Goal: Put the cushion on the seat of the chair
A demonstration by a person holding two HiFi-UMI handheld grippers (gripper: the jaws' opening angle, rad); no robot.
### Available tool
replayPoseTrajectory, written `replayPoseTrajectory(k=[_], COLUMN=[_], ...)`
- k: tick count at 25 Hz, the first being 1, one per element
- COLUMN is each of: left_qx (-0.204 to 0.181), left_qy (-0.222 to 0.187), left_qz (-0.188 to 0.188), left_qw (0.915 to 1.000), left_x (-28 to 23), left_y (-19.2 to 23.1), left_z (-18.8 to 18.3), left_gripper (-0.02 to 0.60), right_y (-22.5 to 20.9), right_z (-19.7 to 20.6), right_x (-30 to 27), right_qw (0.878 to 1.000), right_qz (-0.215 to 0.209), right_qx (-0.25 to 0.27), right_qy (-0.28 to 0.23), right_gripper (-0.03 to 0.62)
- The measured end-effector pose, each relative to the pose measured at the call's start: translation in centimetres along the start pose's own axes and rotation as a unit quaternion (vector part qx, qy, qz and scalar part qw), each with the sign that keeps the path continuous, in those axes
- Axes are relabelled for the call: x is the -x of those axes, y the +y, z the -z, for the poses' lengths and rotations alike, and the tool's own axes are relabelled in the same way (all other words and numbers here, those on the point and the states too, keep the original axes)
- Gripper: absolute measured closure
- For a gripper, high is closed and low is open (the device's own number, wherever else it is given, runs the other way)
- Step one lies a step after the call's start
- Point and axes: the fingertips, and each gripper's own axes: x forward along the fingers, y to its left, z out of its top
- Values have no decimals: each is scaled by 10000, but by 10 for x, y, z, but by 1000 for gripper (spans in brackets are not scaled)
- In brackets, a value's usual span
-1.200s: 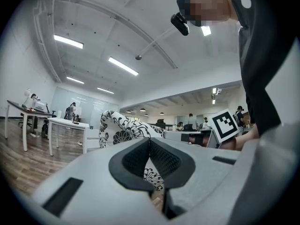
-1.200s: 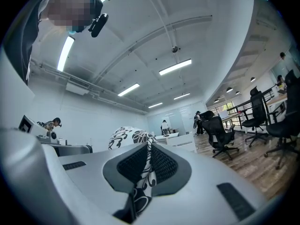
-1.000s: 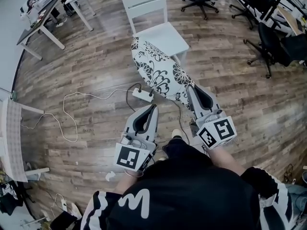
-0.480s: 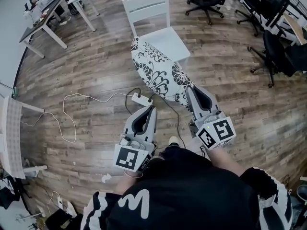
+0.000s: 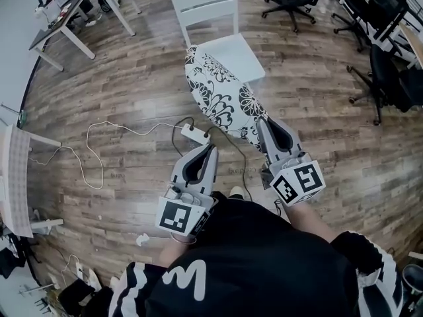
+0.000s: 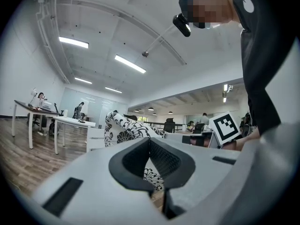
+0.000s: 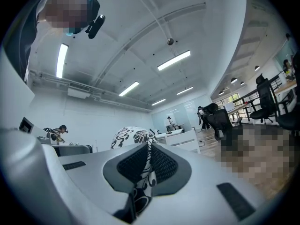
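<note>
A black-and-white floral cushion [image 5: 221, 94] hangs in the air above the wooden floor, and my right gripper [image 5: 263, 123] is shut on its near edge. Its far end reaches over the front corner of the white chair's seat [image 5: 238, 55]. In the right gripper view the patterned fabric [image 7: 131, 137] is pinched between the pads of that gripper [image 7: 149, 146]. My left gripper [image 5: 213, 147] is level beside it on the left, shut and apart from the cushion. In the left gripper view the cushion [image 6: 124, 128] shows beyond the closed tips of that gripper [image 6: 150, 140].
A white power strip [image 5: 193, 132] with cables lies on the floor just ahead of the left gripper. Black office chairs [image 5: 396, 71] stand at the right and top right. White desks [image 5: 73, 12] stand at the top left.
Both grippers and the cushion have moved a little forward and down toward the white chair. Both grippers have stayed shut.
</note>
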Motion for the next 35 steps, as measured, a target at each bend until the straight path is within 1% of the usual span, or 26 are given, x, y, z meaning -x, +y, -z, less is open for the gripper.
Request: replayPoseTrajectory(k=[7,13,18,21,26,31,35], left_qx=[23,109,96,158,79,88,136], left_qy=[61,81,94,65,272,328,367], left_qz=[-212,-251,-171,-145,63,176,236], left_qw=[9998,9996,9998,9997,9996,9993,9990], left_x=[2,-10,-41,-58,-81,-108,-124], left_y=[15,28,46,61,88,115,144], left_z=[5,11,6,3,10,7,2], left_gripper=[575,575,575,575,575,575,575], right_y=[-3,-12,-31,-38,-51,-67,-73], right_z=[11,19,15,18,29,38,44], right_x=[-14,-29,-54,-70,-100,-130,-159], right_qw=[9998,9998,9998,9996,9990,9980,9972], right_qz=[-64,-92,-37,25,155,303,416], right_qx=[-150,-176,-146,-159,-209,-285,-304], right_qy=[67,98,157,221,368,465,546], right_gripper=[563,563,563,563,563,563,563])
